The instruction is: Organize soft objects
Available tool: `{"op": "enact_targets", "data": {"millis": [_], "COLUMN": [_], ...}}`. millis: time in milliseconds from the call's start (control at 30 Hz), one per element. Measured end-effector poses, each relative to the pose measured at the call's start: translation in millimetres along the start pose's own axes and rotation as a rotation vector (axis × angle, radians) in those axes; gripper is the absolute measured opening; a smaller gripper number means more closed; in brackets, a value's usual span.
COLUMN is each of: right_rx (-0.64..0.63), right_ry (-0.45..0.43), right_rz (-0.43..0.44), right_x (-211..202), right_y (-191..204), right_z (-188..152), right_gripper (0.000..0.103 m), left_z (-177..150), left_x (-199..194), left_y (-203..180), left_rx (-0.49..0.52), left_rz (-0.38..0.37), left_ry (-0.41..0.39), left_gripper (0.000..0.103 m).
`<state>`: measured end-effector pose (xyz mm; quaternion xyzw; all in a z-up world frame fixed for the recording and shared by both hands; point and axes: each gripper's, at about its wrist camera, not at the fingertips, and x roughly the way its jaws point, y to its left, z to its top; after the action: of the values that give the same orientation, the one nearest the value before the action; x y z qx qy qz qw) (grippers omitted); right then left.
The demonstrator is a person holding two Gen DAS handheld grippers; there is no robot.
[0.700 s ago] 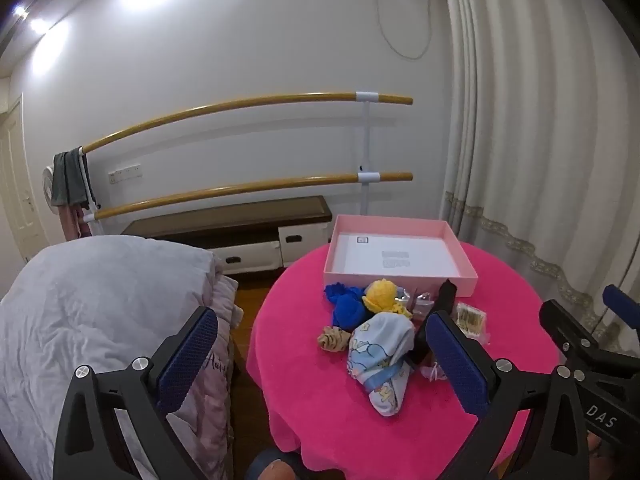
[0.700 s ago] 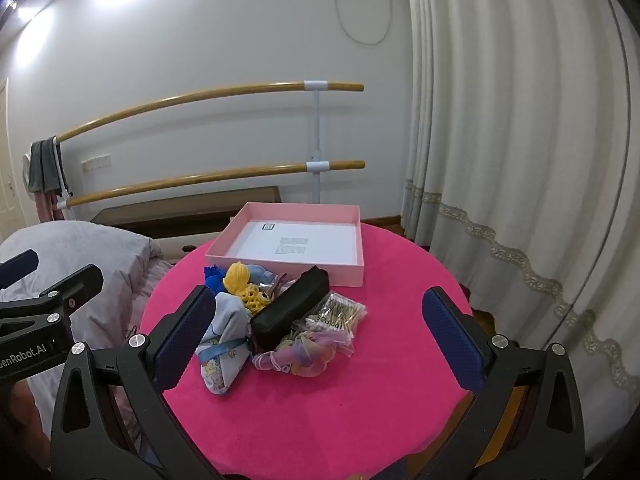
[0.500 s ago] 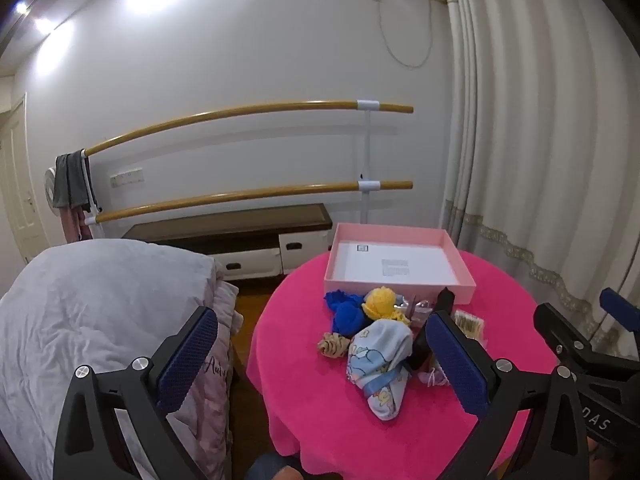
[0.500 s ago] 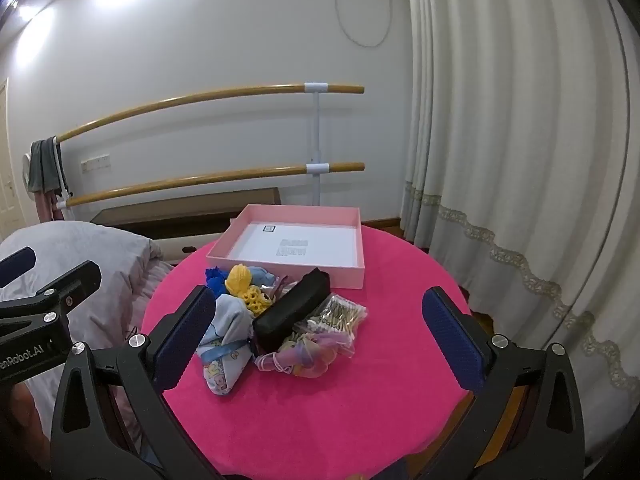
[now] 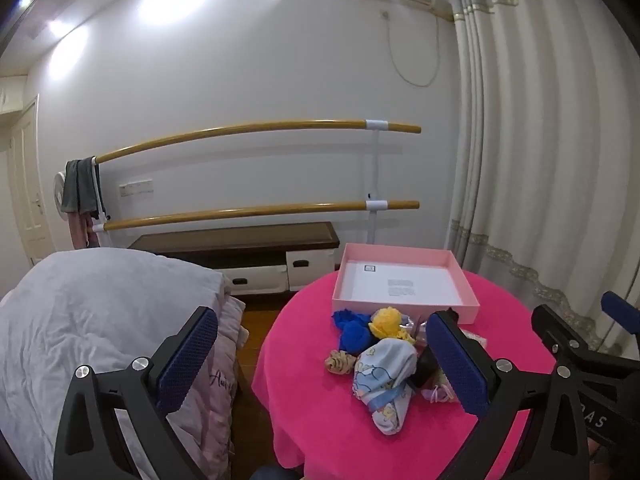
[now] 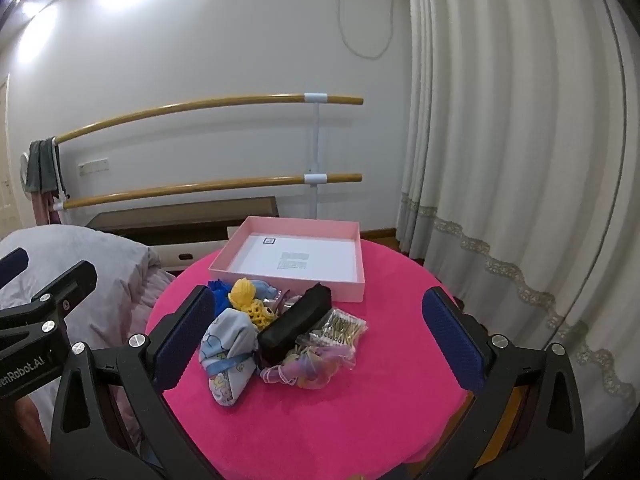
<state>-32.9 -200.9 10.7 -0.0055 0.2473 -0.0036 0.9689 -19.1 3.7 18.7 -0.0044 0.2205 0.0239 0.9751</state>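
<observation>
Both the left gripper [image 5: 320, 356] and the right gripper [image 6: 318, 334] have fingers wide apart, holding nothing. Soft things lie piled on the round pink tabletop [image 6: 320, 420] beside a flat pink box [image 6: 296, 258].

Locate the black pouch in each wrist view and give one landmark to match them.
Left wrist view: black pouch right of centre, mostly hidden behind the left gripper's right finger.
Right wrist view: black pouch near centre, fully visible, lying diagonally.
Shared landmark: pink box just behind the pile.
</observation>
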Motion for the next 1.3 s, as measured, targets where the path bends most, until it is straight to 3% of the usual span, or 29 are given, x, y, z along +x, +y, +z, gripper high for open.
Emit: {"op": "enact_targets", "data": {"millis": [333,600,1300], "right_rx": [0.001,-0.007,-0.012], "right_ry": [0.007,0.009,0.012], "right_rz": [-0.012,-0.008,0.009], "right_x": [3.4,2.5,7.1], "right_y": [4.2,8.1,11.8], "right_z": [-3.6,-7.2,-6.8], "right_gripper": [0.103,0.103,0.103], "left_z": [-2.1,-6.1,-15.4], "left_x": [6.4,11.1,10.4], "left_y": [-0.6,17.1,9.9], "left_rx": [0.003,-0.064,-0.035], "left_rz": [0.007,-0.057,-0.02], "left_ry": [0.003,0.02,-0.012], "left_gripper": [0.103,0.103,0.103]}}
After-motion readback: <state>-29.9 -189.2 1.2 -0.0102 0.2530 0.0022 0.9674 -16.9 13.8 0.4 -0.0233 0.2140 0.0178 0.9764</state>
